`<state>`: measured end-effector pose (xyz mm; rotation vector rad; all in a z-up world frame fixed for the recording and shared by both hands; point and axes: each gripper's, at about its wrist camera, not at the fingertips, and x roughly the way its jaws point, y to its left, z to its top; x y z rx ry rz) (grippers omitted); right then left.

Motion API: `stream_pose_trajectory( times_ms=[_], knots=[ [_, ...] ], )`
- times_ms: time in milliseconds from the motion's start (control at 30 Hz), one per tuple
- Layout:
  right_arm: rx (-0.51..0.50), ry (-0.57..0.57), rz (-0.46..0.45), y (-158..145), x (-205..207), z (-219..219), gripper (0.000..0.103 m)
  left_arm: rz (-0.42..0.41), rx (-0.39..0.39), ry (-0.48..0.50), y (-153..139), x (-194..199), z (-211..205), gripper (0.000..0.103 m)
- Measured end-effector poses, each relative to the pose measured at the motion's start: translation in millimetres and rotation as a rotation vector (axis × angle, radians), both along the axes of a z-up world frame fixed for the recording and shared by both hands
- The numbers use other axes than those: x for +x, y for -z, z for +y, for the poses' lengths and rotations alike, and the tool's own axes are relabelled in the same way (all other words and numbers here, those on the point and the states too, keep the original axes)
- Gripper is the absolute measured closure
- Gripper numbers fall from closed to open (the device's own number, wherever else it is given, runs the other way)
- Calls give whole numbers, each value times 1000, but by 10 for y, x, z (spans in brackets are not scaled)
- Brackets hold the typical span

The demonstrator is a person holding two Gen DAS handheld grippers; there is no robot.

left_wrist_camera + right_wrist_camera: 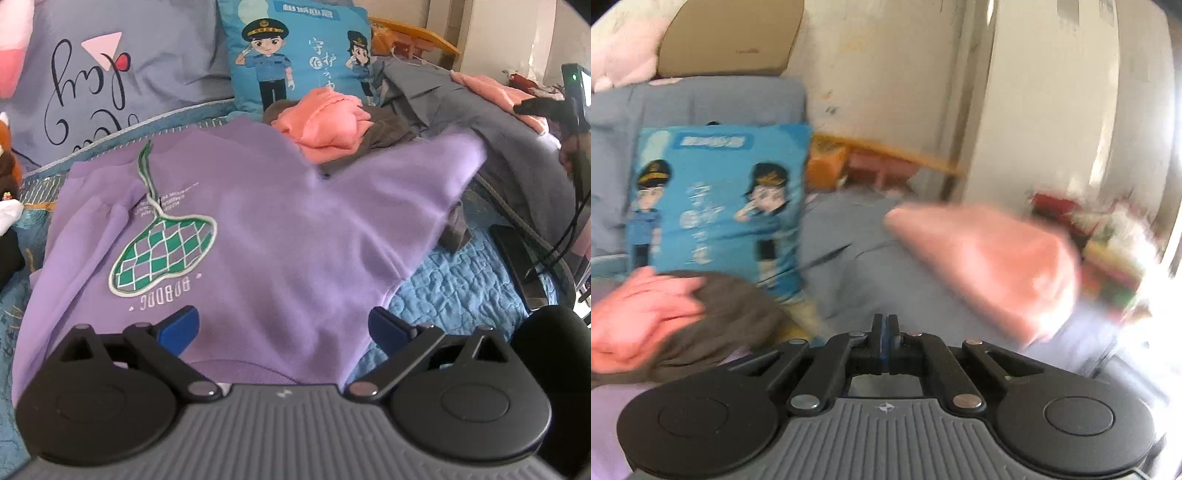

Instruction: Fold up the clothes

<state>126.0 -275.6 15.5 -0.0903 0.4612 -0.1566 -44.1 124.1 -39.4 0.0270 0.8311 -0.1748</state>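
Note:
A purple sweatshirt with a green net print lies spread on the bed, its right sleeve blurred. My left gripper is open just above its near hem, one blue pad on each side, with cloth below but not pinched. In the right wrist view my right gripper is shut, pads together with nothing between them, and it points over the far garments. A strip of the purple sweatshirt shows at the lower left. The right gripper also shows at the far right of the left wrist view, apart from the sleeve.
A pink garment on a brown one lies beyond the sweatshirt. Grey clothes and more pink cloth are heaped at the right. A blue cartoon cushion and a grey pillow stand behind. A blue quilt covers the bed.

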Motion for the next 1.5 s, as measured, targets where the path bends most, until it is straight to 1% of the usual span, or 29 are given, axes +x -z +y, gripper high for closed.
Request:
stream_pose_trajectory(
  times_ms=[100,133,200,300,367,433,500,567,667,700,767,900,1000,1067,1100,1167,1200,1233,1267,1300,1333,1367,1433,1500],
  knots=[
    [90,-13,51,-38,26,-182,103,-3,5,5,3,-8,-39,3],
    [97,-36,58,-25,-9,-171,103,-3,9,5,6,-10,-48,3],
    [151,-127,80,78,-127,-19,103,-7,27,-2,13,-5,-29,3],
    [252,-274,134,282,-339,380,103,-26,91,-51,4,29,130,0],
    [286,-383,175,433,-448,719,96,-39,131,-86,-7,63,258,0],
    [292,-475,207,571,-535,1052,95,-56,158,-134,-44,154,493,0],
    [275,-538,230,704,-607,1363,94,-78,193,-184,-83,282,749,0],
    [250,-556,247,806,-667,1589,89,-115,239,-213,-119,455,989,0],
    [246,-581,252,896,-743,1764,85,-159,294,-235,-130,788,1212,0],
    [240,-589,253,925,-761,1811,84,-168,302,-242,-119,910,1265,0],
    [206,-601,251,964,-835,1862,79,-161,296,-234,-40,1154,1320,0],
    [161,-617,248,989,-915,1864,74,-95,382,-187,240,1575,1229,0],
    [167,-613,246,975,-929,1821,72,-79,347,-127,457,1740,1151,1],
    [165,-609,241,961,-931,1809,72,-76,367,-166,558,1820,1155,7],
    [164,-607,236,952,-932,1805,72,-56,352,-207,593,1871,1196,16],
    [168,-604,229,935,-929,1804,72,-18,257,-273,642,1936,1350,38],
    [174,-603,228,929,-926,1799,72,-2,208,-299,667,1954,1434,61],
    [179,-603,228,928,-925,1800,72,3,175,-313,683,1948,1500,65],
    [182,-602,229,928,-925,1803,72,-4,155,-310,684,1927,1536,66],
    [185,-601,229,929,-924,1806,72,-11,153,-298,681,1913,1541,73],
    [186,-602,230,932,-927,1813,72,-18,160,-281,671,1901,1526,89],
    [186,-603,232,934,-932,1823,72,-28,166,-275,649,1882,1515,96],
    [188,-603,234,934,-944,1840,72,-65,160,-306,547,1810,1530,96],
    [190,-600,232,922,-967,1848,72,-105,110,-360,387,1693,1655,96]
  ],
)
